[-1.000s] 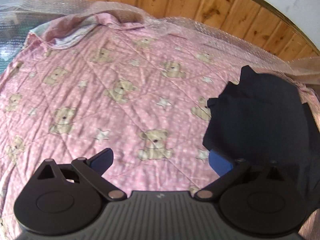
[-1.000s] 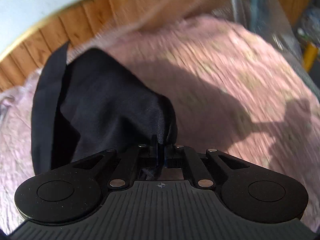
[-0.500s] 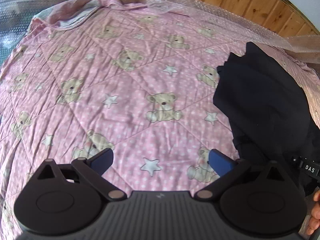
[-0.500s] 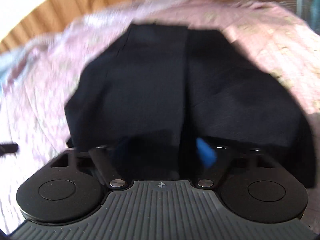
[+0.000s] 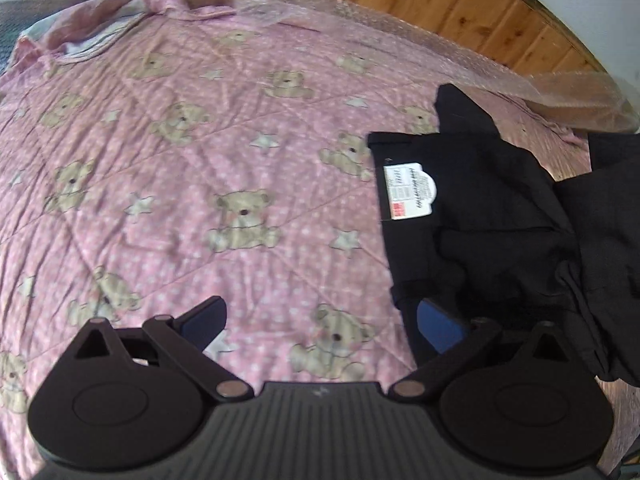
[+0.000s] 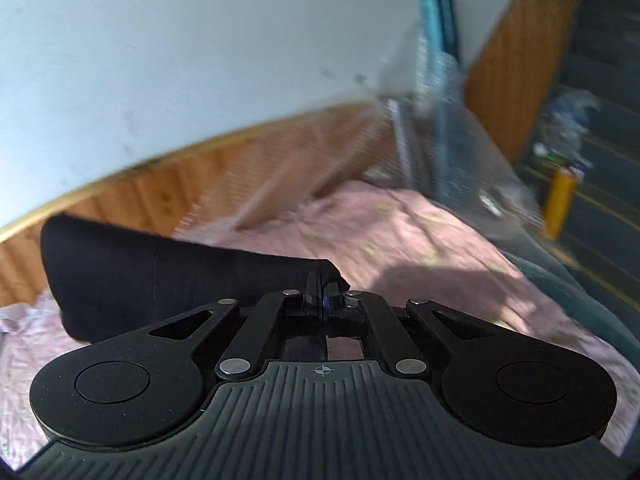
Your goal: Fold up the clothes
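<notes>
Hanging leftward from the right tool (image 6: 324, 300), pinched black garment (image 6: 132, 280).

The quilt (image 5: 168, 184) filling the left of the frame is pink with white dots, tan teddy bears and pale stars. At right lies a plain black garment (image 5: 492, 216) bearing a white tag (image 5: 408, 190) with a small red patch. Behind it, along the top, runs orange-brown knotty wood panelling (image 5: 460, 12).
</notes>
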`<state>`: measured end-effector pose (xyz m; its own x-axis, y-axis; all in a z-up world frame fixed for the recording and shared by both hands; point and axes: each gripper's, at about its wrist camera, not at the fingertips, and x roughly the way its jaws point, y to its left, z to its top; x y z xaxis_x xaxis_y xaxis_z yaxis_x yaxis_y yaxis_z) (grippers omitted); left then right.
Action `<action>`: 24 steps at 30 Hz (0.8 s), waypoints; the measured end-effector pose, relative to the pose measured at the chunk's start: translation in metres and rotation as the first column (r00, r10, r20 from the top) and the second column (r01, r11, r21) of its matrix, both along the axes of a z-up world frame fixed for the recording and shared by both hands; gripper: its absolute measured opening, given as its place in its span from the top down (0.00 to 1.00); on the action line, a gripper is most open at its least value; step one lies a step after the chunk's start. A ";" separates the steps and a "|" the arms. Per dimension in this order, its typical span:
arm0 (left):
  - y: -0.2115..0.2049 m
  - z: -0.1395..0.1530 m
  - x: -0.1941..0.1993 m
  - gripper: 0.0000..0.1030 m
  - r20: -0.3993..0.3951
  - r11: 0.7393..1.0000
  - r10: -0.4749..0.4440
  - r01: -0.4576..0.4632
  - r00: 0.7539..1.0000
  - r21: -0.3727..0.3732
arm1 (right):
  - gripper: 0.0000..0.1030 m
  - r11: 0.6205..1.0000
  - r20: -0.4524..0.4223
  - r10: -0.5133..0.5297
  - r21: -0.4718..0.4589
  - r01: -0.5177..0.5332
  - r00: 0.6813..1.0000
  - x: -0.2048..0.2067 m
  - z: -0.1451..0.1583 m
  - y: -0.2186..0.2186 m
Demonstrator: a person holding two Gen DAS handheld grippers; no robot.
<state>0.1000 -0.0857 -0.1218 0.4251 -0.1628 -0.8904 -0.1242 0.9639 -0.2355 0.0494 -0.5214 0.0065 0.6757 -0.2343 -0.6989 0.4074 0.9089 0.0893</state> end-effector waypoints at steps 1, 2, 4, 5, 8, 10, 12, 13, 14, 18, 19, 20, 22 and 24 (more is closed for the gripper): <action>-0.012 -0.007 0.005 0.00 -0.006 1.000 -0.027 0.027 1.000 0.000 | 0.98 0.999 0.007 -0.050 -0.010 0.050 0.999 -0.005 0.007 -0.017; -0.023 -0.014 0.010 0.00 -0.015 0.999 -0.048 0.048 0.999 -0.007 | 0.89 0.998 -0.051 -0.063 0.023 0.064 0.997 -0.012 -0.006 -0.029; -0.044 -0.030 0.018 0.00 -0.039 0.996 -0.085 0.084 0.996 -0.024 | 0.75 0.991 -0.120 -0.070 0.104 0.083 0.990 -0.035 -0.040 -0.038; -0.055 -0.038 0.020 0.00 -0.055 0.994 -0.105 0.104 0.993 -0.026 | 0.58 0.989 -0.136 -0.073 0.119 0.089 0.988 -0.046 -0.052 -0.036; -0.090 -0.054 0.022 0.00 -0.048 0.986 -0.150 0.152 0.988 0.061 | 0.47 0.983 -0.179 -0.054 0.161 0.083 0.982 -0.068 -0.083 -0.029; -0.106 -0.053 0.019 0.22 -0.005 0.974 -0.180 0.178 0.984 0.137 | 0.46 0.978 -0.206 -0.028 0.196 0.069 0.978 -0.074 -0.100 -0.028; -0.104 -0.041 0.019 0.89 0.038 0.980 -0.163 0.157 0.986 0.124 | 0.46 0.975 -0.202 -0.031 0.209 0.074 0.979 -0.074 -0.105 -0.032; -0.099 -0.033 0.021 0.99 0.055 0.986 -0.147 0.142 0.988 0.090 | 0.46 0.974 -0.198 -0.035 0.214 0.078 0.980 -0.073 -0.107 -0.034; -0.087 -0.018 0.022 0.99 0.091 0.993 -0.113 0.109 0.989 0.045 | 0.45 0.972 -0.195 -0.038 0.220 0.081 0.980 -0.073 -0.109 -0.037; -0.003 0.071 0.005 0.99 0.275 1.000 0.015 -0.011 0.961 -0.016 | 0.45 0.966 -0.162 -0.032 0.249 0.073 0.986 -0.059 -0.111 -0.047; 0.026 0.089 -0.006 0.99 0.294 0.999 0.048 -0.053 0.955 0.009 | 0.45 0.965 -0.151 -0.023 0.257 0.061 0.988 -0.055 -0.110 -0.047; 0.057 0.104 -0.018 0.99 0.306 0.993 0.088 -0.106 0.948 0.043 | 0.45 0.963 -0.143 -0.009 0.266 0.047 0.990 -0.049 -0.110 -0.046; 0.120 0.117 -0.047 0.99 0.280 0.962 0.176 -0.225 0.944 0.152 | 0.45 0.956 -0.131 0.044 0.292 -0.004 0.990 -0.037 -0.115 -0.037; 0.176 0.109 -0.079 0.99 0.187 0.902 0.257 -0.305 0.948 0.306 | 0.44 0.948 -0.127 0.101 0.312 -0.057 0.987 -0.025 -0.121 -0.024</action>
<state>0.0210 0.0902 -0.0131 0.5329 0.2715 -0.8014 -0.3901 0.9193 0.0520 0.0247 -0.5458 -0.1149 0.5741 0.0562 -0.8169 0.3637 0.8763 0.3159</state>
